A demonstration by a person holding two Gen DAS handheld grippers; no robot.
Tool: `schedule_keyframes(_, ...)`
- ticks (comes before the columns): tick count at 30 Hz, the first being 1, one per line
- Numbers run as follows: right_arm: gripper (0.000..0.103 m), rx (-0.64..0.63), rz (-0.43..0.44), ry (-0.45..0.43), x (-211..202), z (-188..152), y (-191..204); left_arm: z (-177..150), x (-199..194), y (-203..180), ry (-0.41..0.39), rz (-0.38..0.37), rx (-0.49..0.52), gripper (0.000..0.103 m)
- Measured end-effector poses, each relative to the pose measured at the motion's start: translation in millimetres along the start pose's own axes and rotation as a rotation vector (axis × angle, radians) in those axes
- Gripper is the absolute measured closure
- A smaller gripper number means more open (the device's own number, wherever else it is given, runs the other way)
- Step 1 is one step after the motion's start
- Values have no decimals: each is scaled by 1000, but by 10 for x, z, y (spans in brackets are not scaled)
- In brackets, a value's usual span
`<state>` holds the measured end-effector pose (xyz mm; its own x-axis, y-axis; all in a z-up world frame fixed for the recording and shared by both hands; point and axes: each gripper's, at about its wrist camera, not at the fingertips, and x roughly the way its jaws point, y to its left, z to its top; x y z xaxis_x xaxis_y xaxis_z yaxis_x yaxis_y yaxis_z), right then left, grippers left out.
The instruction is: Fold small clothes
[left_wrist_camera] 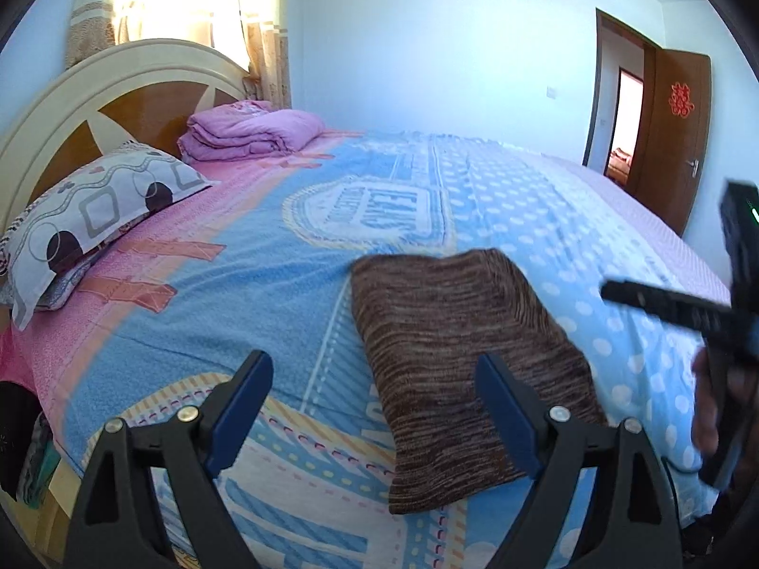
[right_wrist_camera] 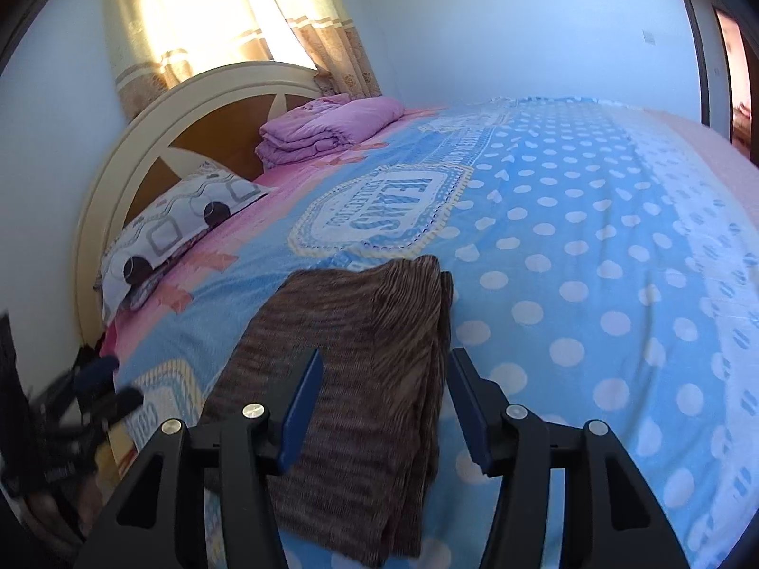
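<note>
Left gripper (left_wrist_camera: 374,408) wide, empty | right gripper (right_wrist_camera: 386,398) parted, seemingly empty | folded garment (left_wrist_camera: 455,360) between

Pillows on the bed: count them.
1: a patterned pillow lies against the headboard, beside a folded pink quilt. Another may be hidden beneath it.

A brown, streaky knit garment (left_wrist_camera: 465,360) lies folded into a flat, layered rectangle on the bedspread.
</note>
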<state>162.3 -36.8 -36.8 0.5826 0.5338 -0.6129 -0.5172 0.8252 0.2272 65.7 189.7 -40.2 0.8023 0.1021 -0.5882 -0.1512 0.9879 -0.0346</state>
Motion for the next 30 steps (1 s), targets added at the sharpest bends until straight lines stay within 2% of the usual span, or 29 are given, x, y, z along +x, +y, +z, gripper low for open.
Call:
schedule_keyframes(9, 48, -46, -10, -55, -355, -191, 161, 54, -90, -26, -35, 7, -7, 10)
schedule_keyframes(30, 47, -62, -9, -91, -553, -251, 249, 53, -109, -84, -39, 3, 9, 9)
